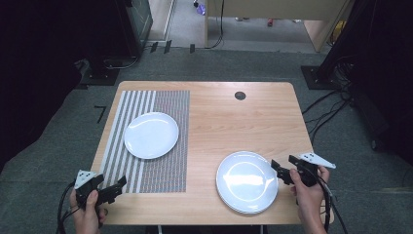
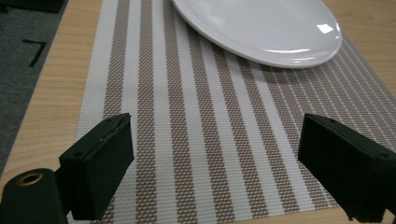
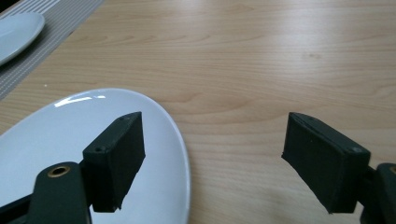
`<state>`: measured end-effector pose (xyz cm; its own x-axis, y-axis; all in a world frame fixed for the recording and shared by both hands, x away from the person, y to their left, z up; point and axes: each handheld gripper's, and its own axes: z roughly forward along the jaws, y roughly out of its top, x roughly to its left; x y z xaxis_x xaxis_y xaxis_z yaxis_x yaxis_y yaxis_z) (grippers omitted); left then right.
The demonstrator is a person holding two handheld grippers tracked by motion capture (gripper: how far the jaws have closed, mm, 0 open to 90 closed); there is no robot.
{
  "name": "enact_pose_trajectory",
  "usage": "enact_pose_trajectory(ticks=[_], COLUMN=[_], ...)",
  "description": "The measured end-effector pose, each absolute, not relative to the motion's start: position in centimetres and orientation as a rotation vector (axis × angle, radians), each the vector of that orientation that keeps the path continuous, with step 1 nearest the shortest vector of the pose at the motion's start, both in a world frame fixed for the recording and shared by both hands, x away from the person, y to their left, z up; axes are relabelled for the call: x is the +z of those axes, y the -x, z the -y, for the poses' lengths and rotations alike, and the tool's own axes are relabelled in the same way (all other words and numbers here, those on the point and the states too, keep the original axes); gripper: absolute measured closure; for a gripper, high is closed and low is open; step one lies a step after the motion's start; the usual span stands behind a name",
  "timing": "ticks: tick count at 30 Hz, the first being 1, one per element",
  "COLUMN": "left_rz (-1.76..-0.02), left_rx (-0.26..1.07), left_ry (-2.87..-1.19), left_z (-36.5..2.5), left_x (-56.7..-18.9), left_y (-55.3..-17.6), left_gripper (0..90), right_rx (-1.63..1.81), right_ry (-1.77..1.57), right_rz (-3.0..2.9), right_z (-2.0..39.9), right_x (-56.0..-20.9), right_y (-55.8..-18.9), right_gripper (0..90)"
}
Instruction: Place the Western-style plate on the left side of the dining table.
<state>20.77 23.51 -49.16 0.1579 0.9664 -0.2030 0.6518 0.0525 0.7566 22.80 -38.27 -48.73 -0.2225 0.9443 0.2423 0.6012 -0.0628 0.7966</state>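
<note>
Plates first: stack of white plates point(image 1: 247, 182) sits on bare wood at the near right of the table point(image 1: 234, 122), close to its front edge. I see more than one rim at the bottom of the stack; can't tell how many. Top plate is empty, glossy, round, shallow, w/ light glare across it. Second white plate point(image 1: 151, 135), single, lies on the striped mat point(image 1: 165, 165) at the left; also empty, same smooth glazed look.

Mat is woven, coarse mesh texture, w/ tan and white stripes running front to back: wide stripes on its left part, fine ones on the right. It runs nearly to the near table edge. Table is pale wood grain w/ rounded corners and a small dark round cap point(image 1: 239, 95) near the far edge.

My right claw point(image 1: 285, 168) is at the stack's right rim, jaws wide apart, nothing gripped. In the right gripper view one jaw hangs over the top plate's point(image 3: 70, 154) edge, the other over bare wood; can't tell if either touches. My left claw point(image 1: 114, 187) is over the mat's near left corner, jaws wide apart, holding nothing; in the left gripper view only mat point(image 2: 210, 140) lies between them, single plate point(image 2: 261, 28) well ahead.

Room: broad bare wood strip between mat and stack, all of far right table open. Stack is tight to front edge.
</note>
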Motion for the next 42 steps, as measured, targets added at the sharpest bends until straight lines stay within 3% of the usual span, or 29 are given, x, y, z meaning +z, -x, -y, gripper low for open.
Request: enact_pose_trajectory(ticks=[23, 42], left_rz=[-1.703, -1.665], left_rx=[0.628, 0.741], left_ry=[-1.681, -1.755], left_z=[-26.9, -26.1], left_x=[-51.2, -52.1], left_y=[-19.4, -18.7], left_gripper=[10.2, 10.1], right_rx=[1.043, 0.835], right_ry=[-1.741, -1.684], right_rz=[-1.778, -1.817], right_z=[45.1, 44.5], right_x=[-51.8, -52.5], right_y=[-19.1, -18.6], right_gripper=[19.5, 18.0])
